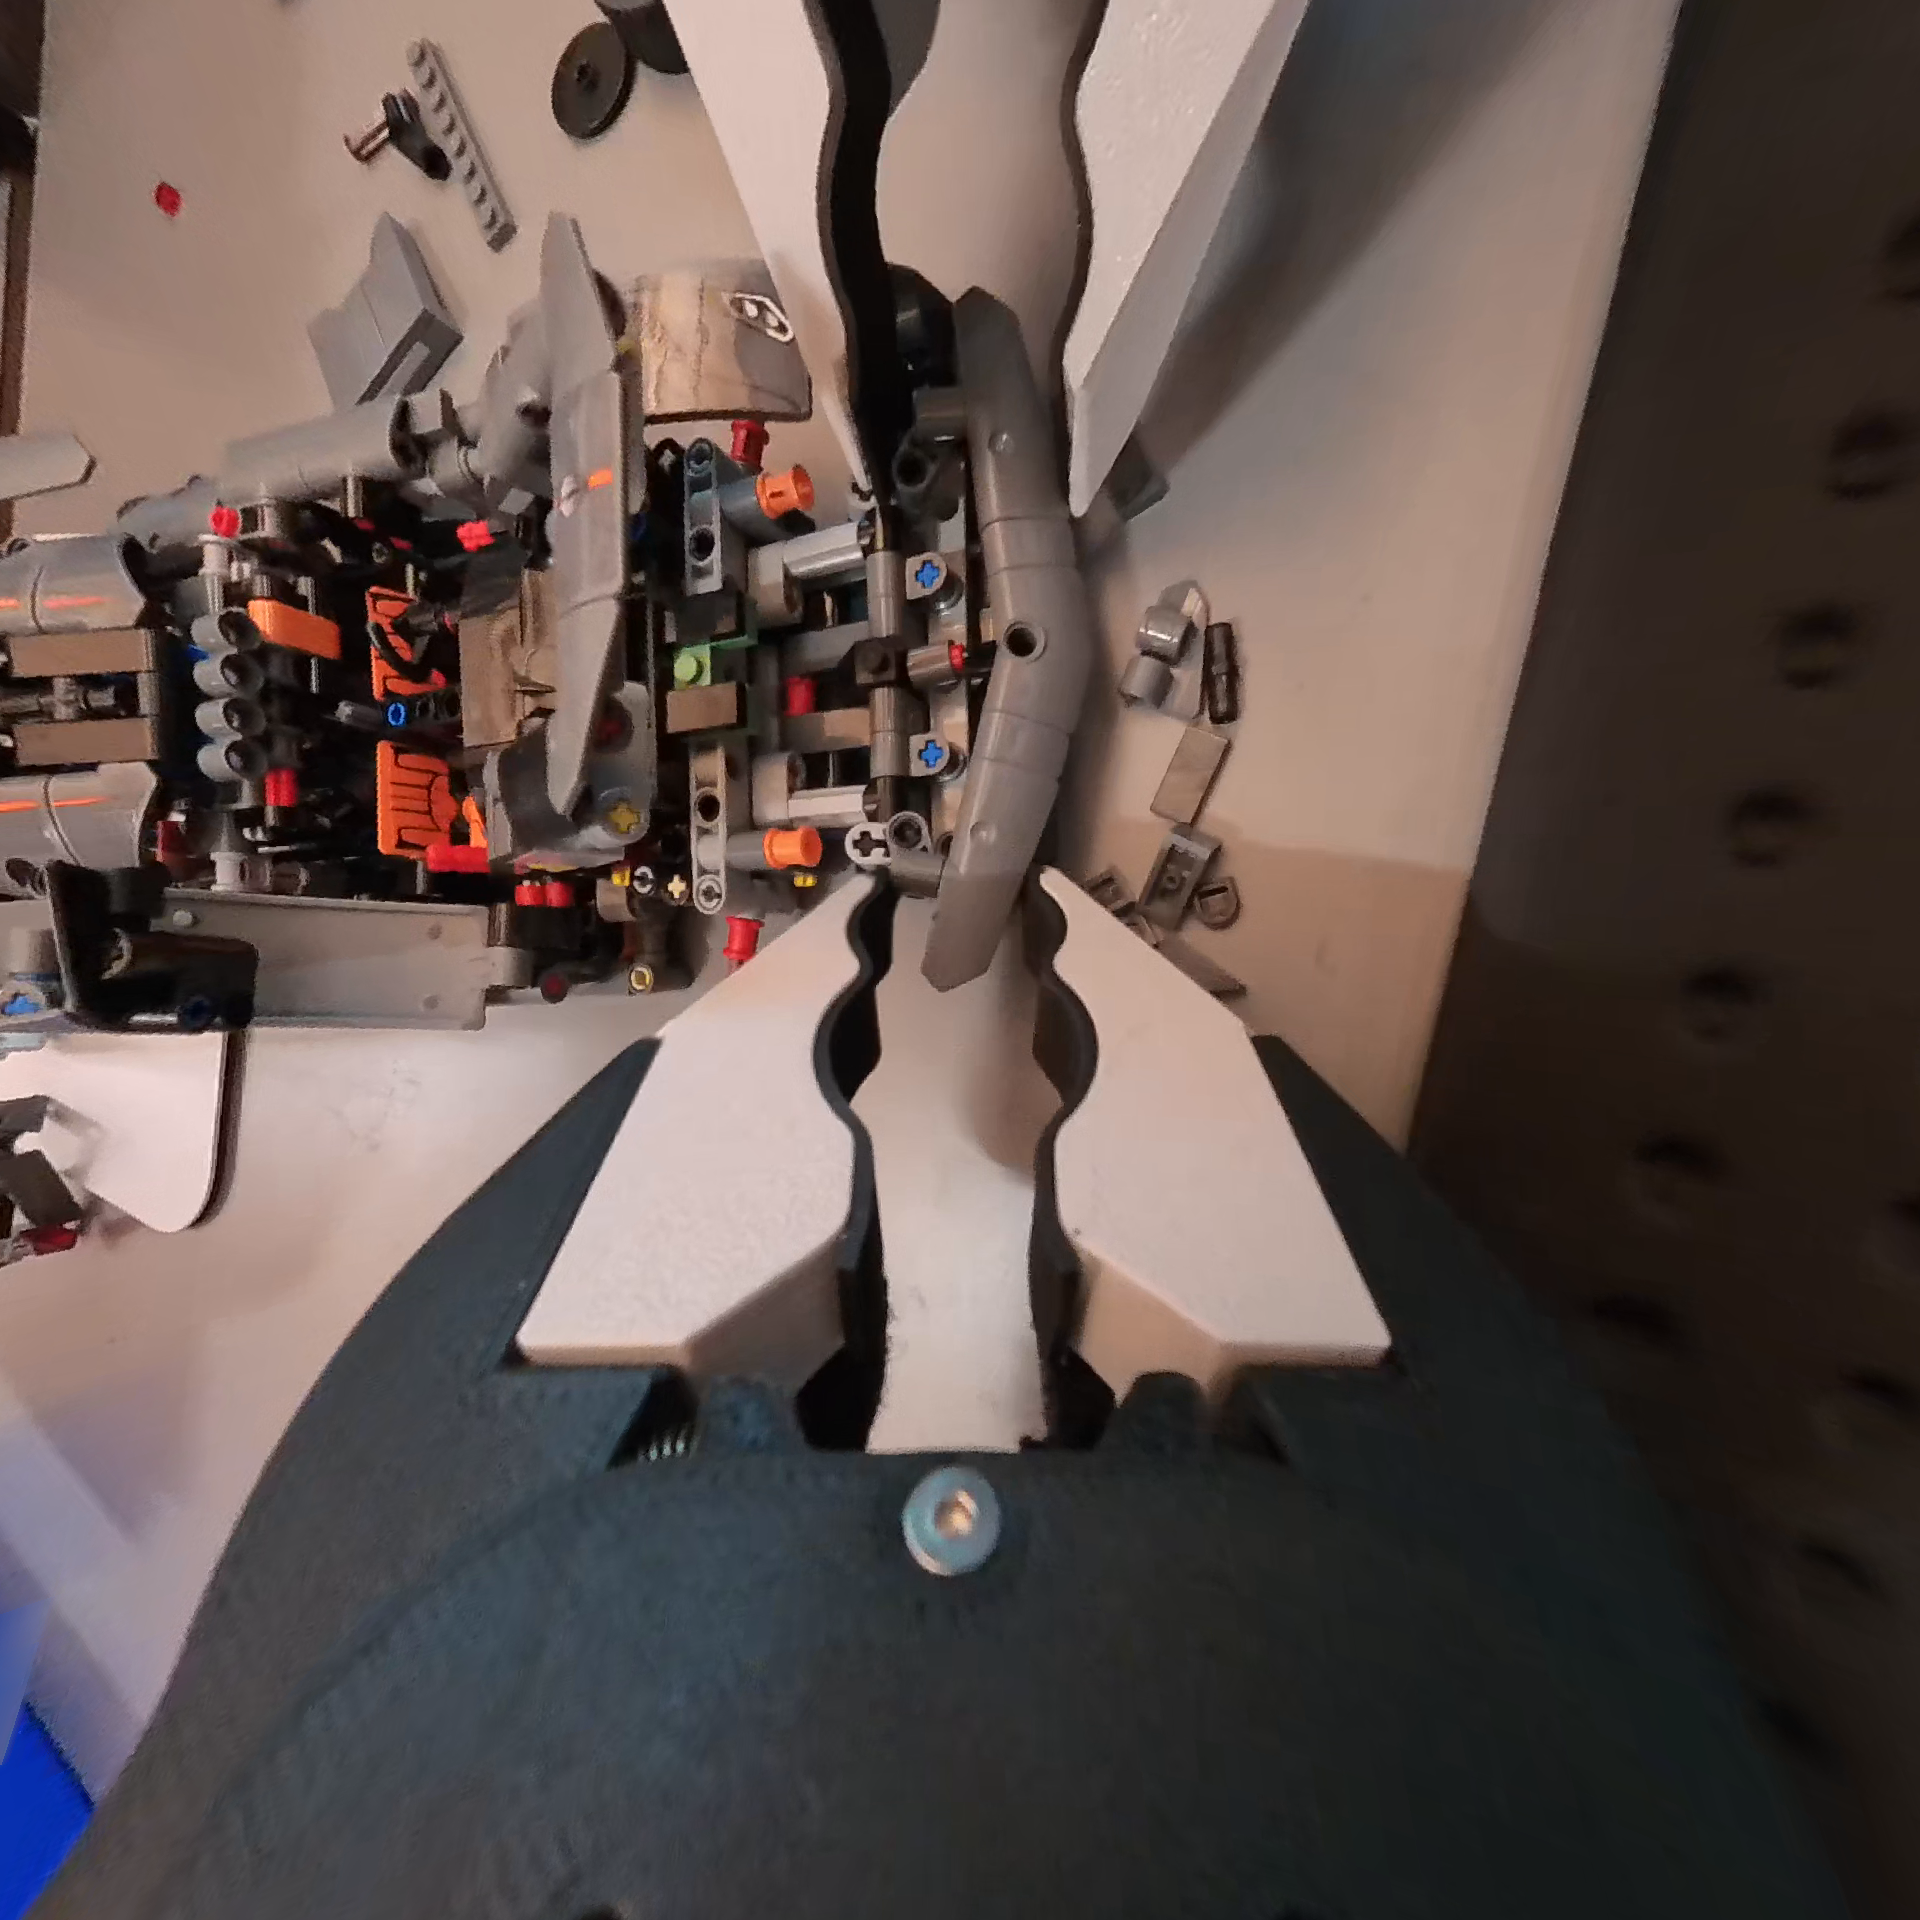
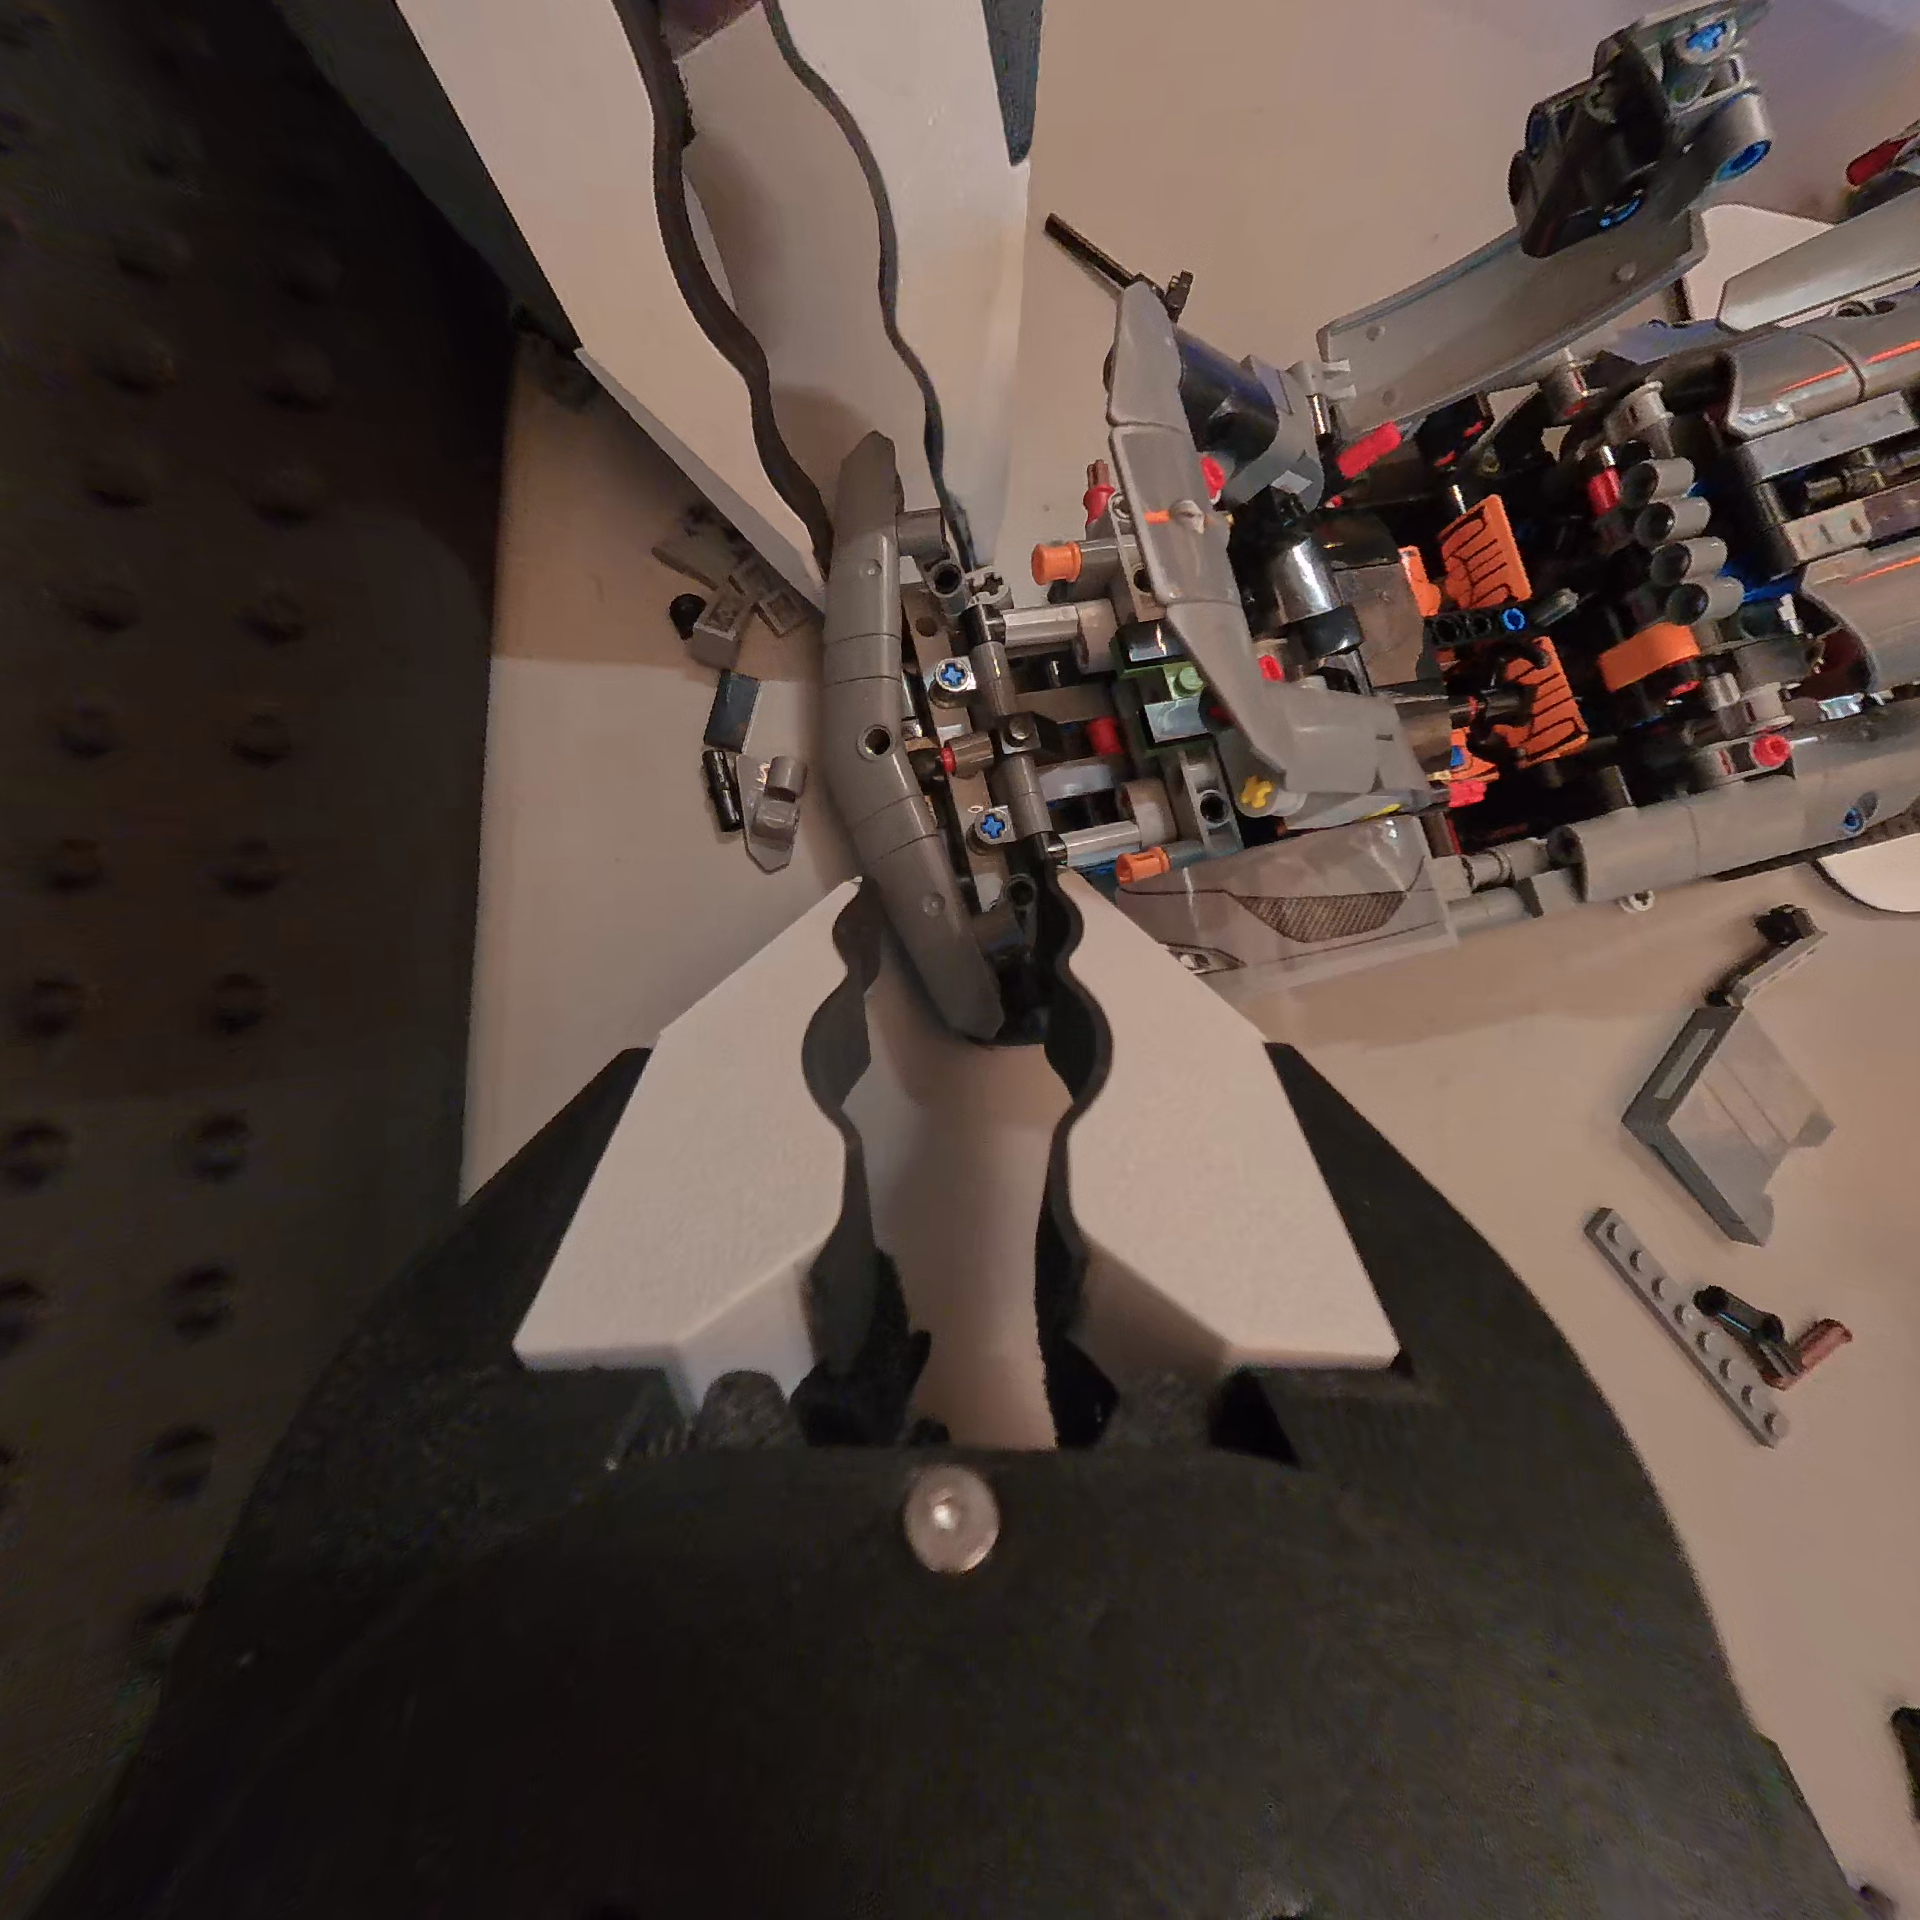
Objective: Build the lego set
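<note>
A large grey, black and orange lego vehicle model point(image 1: 416, 675) lies on the white table point(image 1: 364, 1143); it also shows in the right wrist view point(image 2: 1455, 644). A long curved grey panel point(image 1: 1023, 644) sits across its near end, on a frame with blue pins. My left gripper point(image 1: 956, 883) is closed around one end of this panel. My right gripper point(image 1: 971, 488) comes from the opposite side and clamps the other end. In the right wrist view the right gripper point(image 2: 961, 894) holds the panel point(image 2: 868, 707) end together with a black part, and the left gripper point(image 2: 888, 520) holds the far end.
Small loose grey and black pieces point(image 1: 1184, 727) lie beside the panel near the table edge, also in the right wrist view point(image 2: 748, 727). A long grey studded plate point(image 2: 1683, 1330), a clear windscreen piece point(image 2: 1725, 1122) and a black disc point(image 1: 592, 88) lie apart. A dark studded surface point(image 2: 208, 727) borders the table. The left gripper's tips are roughly 6 centimeters from the right gripper's. My right gripper is the nearer one to the black disc point(image 1: 592, 88): about 15 centimeters, against 20 centimeters.
</note>
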A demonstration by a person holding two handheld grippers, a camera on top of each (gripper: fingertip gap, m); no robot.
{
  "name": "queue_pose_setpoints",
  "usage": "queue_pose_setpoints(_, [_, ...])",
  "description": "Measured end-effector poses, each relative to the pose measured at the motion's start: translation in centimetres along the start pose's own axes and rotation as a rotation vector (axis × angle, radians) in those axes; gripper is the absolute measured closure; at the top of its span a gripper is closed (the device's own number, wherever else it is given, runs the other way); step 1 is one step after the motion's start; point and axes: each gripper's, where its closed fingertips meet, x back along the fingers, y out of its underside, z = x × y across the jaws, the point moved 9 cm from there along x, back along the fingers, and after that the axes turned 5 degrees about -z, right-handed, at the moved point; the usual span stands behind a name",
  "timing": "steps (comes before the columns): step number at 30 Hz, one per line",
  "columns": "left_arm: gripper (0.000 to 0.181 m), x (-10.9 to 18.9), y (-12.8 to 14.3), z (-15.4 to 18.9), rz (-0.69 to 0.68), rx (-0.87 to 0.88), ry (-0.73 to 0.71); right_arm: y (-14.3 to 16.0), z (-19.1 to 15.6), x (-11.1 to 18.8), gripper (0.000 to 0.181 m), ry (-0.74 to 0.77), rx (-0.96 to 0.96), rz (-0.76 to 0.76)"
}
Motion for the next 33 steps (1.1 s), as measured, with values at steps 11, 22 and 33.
queue_pose_setpoints(11, [0.154,0.77,-0.52,0.10,0.057,-0.040,-0.033,0.08,0.05,0.02,0.153,-0.005,-0.004,0.007])
queue_pose_setpoints(22, [0.158,0.59,-0.53,0.19,0.077,-0.042,-0.014,0.09,0.10,0.03,0.153,-0.009,-0.006,0.007])
queue_pose_setpoints(33, [0.158,0.58,-0.45,0.01,0.087,-0.042,0.000,0.09,0.21,0.03,0.154,-0.017,-0.008,0.009])
